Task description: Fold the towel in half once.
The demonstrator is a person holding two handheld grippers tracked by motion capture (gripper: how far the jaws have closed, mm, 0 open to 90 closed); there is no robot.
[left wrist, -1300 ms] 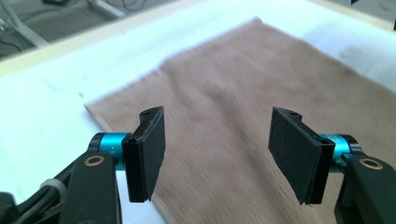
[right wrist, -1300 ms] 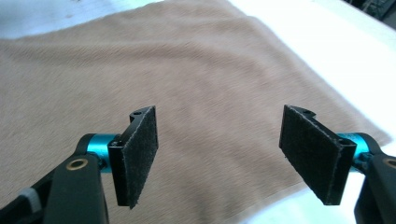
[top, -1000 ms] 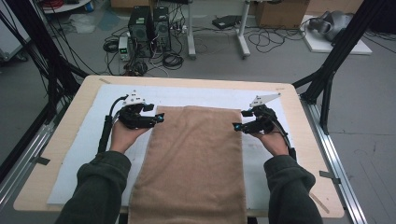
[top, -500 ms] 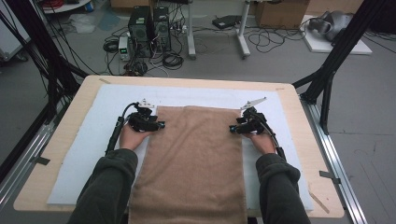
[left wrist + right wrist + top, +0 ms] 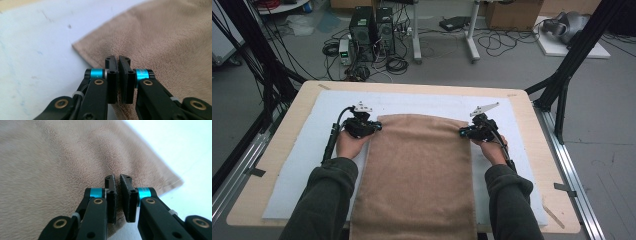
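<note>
A tan towel lies flat on the white mat, running from mid-table to the near edge. My left gripper sits at the towel's far left corner. Its jaws have just been closing, and they are now shut on a pinch of towel edge, as the left gripper view shows. My right gripper is at the far right corner. Its jaws have also just been closing and now pinch the towel edge, seen up close at the right gripper. Cloth puckers at both grips.
The mat covers most of the wooden table. Black frame posts stand at the table's far corners. Computer cases and cables sit on the floor beyond the far edge. Bare mat lies either side of the towel.
Both hands moved inward and down onto the towel's far corners. Both sets of jaws went from open to closed on the towel's edges.
</note>
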